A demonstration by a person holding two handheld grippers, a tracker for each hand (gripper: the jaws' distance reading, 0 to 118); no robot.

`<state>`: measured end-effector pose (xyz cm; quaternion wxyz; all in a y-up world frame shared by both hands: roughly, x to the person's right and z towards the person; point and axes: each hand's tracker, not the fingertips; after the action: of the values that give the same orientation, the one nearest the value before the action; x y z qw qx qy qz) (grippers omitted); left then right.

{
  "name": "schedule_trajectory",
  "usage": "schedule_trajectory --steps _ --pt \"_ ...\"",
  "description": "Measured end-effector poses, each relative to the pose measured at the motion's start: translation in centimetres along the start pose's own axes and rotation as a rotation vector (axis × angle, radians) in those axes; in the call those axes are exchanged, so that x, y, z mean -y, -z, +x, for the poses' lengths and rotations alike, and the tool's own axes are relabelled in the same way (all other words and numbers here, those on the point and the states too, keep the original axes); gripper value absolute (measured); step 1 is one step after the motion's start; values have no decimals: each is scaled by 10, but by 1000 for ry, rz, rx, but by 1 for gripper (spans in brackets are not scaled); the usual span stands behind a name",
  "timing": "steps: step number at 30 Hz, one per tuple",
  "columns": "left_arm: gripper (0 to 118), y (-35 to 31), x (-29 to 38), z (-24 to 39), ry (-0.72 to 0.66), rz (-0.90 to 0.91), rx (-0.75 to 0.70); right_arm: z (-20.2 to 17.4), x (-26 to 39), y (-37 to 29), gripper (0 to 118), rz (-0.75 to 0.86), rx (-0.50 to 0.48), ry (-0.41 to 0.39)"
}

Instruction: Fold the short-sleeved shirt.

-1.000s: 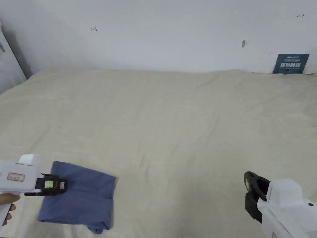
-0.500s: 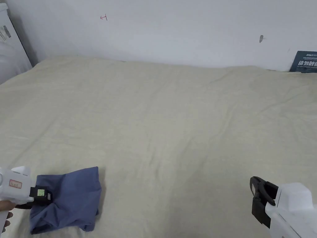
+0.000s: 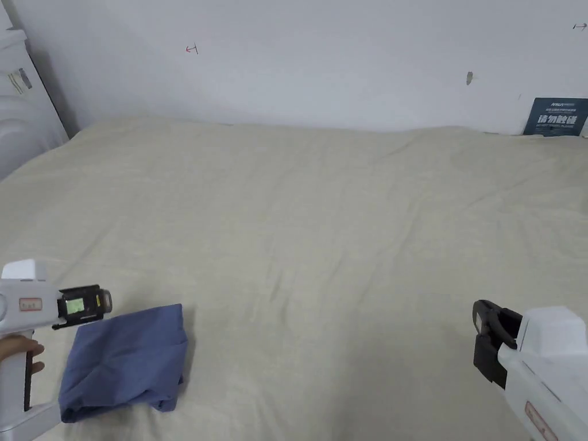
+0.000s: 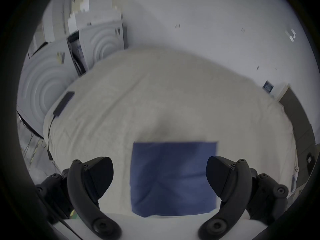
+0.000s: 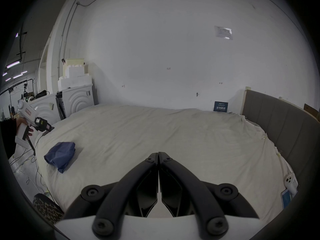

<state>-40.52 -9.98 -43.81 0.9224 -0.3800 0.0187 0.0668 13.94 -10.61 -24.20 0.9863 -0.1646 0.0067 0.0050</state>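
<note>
Shirt (image 3: 123,363) lies folded on bed (image 3: 344,229); left claw (image 4: 159,178) apart, right claw (image 5: 158,154) together.

The left gripper (image 3: 106,301) now hangs lifted clear above the folded blue shirt (image 3: 123,362), jaws spread wide with nothing between them; half a second ago it was down in the cloth, bunching it. The shirt now lies flatter on the bed, just below that gripper and well apart from the right gripper (image 3: 479,321).
</note>
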Motion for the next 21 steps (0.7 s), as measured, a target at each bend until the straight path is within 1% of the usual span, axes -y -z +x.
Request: schedule_trajectory --steps 4,5,6,8,11,14,21 --pt "110 -55 -15 40 34 125 69 5 -24 -18 0 48 38 3" --pt "109 -68 -17 52 46 159 66 6 -30 -22 0 54 49 -1" --pt "109 -79 -19 63 61 188 60 29 -32 -19 0 69 58 -8" --pt "109 -102 -18 90 109 286 53 34 -44 -27 0 94 84 -21" --pt "109 -133 -13 129 143 419 38 43 -57 -41 0 135 108 -32" --pt "108 -153 0 164 185 535 48 50 -66 -53 0 166 130 -42" --pt "107 -174 44 229 199 714 111 68 -72 -73 0 223 178 -42"
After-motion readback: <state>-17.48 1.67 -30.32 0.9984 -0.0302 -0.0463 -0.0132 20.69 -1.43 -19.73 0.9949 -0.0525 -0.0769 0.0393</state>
